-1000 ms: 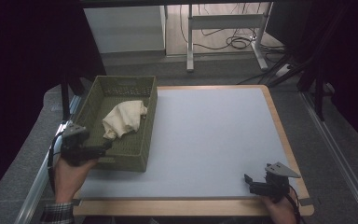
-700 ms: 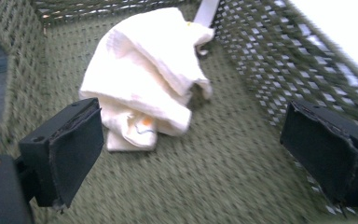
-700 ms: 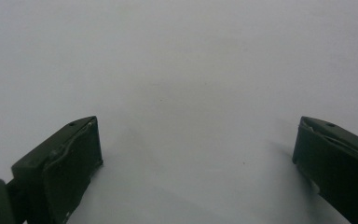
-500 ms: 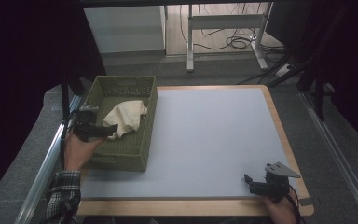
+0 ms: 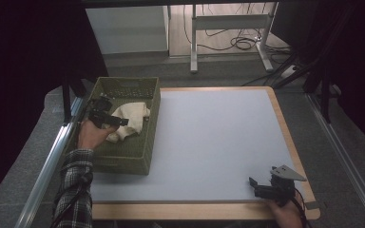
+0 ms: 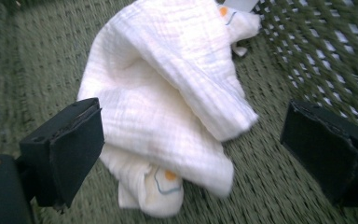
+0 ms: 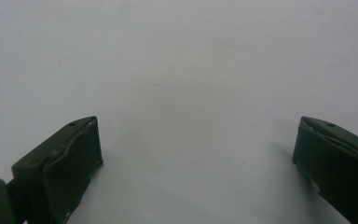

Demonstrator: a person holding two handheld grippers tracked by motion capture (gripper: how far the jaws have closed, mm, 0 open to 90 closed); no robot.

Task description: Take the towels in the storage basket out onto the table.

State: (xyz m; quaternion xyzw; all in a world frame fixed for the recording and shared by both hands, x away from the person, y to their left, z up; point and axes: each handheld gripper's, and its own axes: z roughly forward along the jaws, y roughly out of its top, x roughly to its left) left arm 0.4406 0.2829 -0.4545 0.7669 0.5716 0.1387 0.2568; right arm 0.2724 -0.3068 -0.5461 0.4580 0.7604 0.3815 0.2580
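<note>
Left hand-held gripper point(image 6: 191, 140) moved over cloth point(image 6: 177, 102) in basket point(image 5: 138, 90) — jaws apart.

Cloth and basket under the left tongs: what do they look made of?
Cloth: looks like soft white cotton gauze, matte; a fine crinkled weave shows, with small orange and blue printed marks. Basket: probably moulded olive-green plastic, dull finish; its walls are a regular lattice of holes. The left tongs hang open around the cloth.

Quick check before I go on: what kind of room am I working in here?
Probably a lab or workshop data-collection station, not a home. A wood-edged work table stands between dark curtains, cables lie on the floor by a metal desk frame, and the left claw reaches into a green basket.
</note>
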